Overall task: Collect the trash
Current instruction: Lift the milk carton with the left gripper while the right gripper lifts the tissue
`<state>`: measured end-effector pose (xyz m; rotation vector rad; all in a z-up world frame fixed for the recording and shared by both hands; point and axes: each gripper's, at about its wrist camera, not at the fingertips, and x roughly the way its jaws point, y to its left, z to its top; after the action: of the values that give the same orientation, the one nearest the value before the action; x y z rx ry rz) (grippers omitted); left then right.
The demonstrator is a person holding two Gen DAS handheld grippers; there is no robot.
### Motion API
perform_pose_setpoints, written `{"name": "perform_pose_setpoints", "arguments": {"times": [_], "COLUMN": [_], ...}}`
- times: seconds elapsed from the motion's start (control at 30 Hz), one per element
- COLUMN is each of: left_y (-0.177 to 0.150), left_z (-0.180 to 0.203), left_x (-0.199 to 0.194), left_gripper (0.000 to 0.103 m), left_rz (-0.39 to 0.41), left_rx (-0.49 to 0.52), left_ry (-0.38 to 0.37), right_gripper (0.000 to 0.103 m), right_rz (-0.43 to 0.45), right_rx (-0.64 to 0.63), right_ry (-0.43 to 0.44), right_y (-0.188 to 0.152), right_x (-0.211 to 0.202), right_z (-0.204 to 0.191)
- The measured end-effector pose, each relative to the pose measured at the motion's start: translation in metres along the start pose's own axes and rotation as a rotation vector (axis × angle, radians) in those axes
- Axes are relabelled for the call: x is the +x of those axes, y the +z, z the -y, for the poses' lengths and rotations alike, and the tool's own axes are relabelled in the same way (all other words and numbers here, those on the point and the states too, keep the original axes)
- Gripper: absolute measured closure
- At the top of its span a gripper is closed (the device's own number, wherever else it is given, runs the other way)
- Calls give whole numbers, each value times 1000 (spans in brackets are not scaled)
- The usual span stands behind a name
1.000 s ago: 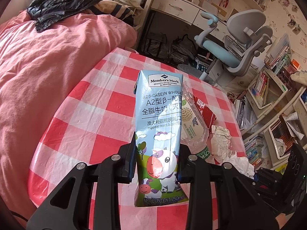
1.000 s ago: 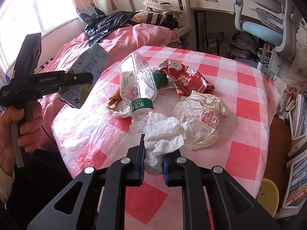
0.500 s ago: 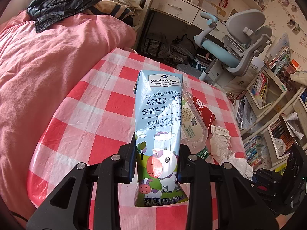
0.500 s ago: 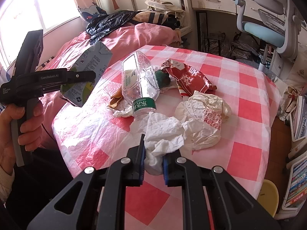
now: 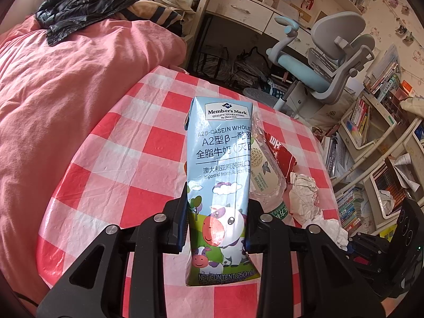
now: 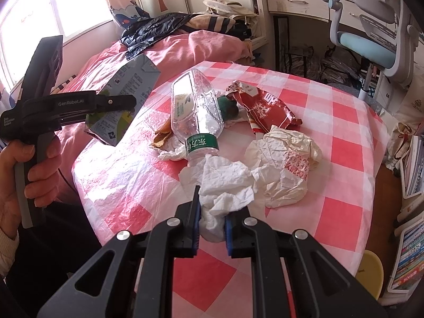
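My left gripper (image 5: 216, 220) is shut on a blue milk carton (image 5: 220, 175) and holds it above the red-checked table (image 5: 127, 164); the carton also shows in the right wrist view (image 6: 124, 100). My right gripper (image 6: 211, 220) is shut on a crumpled white tissue (image 6: 225, 185) at the table's near edge. On the table lie a clear plastic bottle (image 6: 196, 111), a red snack bag (image 6: 265, 108), a crumpled paper wrapper (image 6: 286, 164) and a brown scrap (image 6: 163, 135).
A pink bed (image 5: 66, 92) with a black jacket (image 5: 79, 10) borders the table. A grey-blue desk chair (image 5: 326, 61), a desk (image 5: 246, 13) and bookshelves (image 5: 371, 122) stand beyond. A yellow stool (image 6: 369, 270) sits by the table's right edge.
The right wrist view has shifted slightly, with the trash pile a little further right and lower. Both grippers keep their holds.
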<state>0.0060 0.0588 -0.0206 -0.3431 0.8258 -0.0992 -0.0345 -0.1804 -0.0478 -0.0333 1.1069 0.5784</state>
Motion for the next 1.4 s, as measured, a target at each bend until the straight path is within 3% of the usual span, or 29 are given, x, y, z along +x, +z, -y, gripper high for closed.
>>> {"name": "perform_pose_setpoints", "arguments": {"times": [1.4], "left_y": [1], "left_z": [8], "left_x": [3], "left_gripper": [74], "left_rz": [3], "left_rx": [6], "left_ry": [-15], "right_gripper": [88], "right_rz": [20], "right_rx": [0], "right_ry": [-9], "right_y": [2], "right_x": [-8], "right_z": [3]}}
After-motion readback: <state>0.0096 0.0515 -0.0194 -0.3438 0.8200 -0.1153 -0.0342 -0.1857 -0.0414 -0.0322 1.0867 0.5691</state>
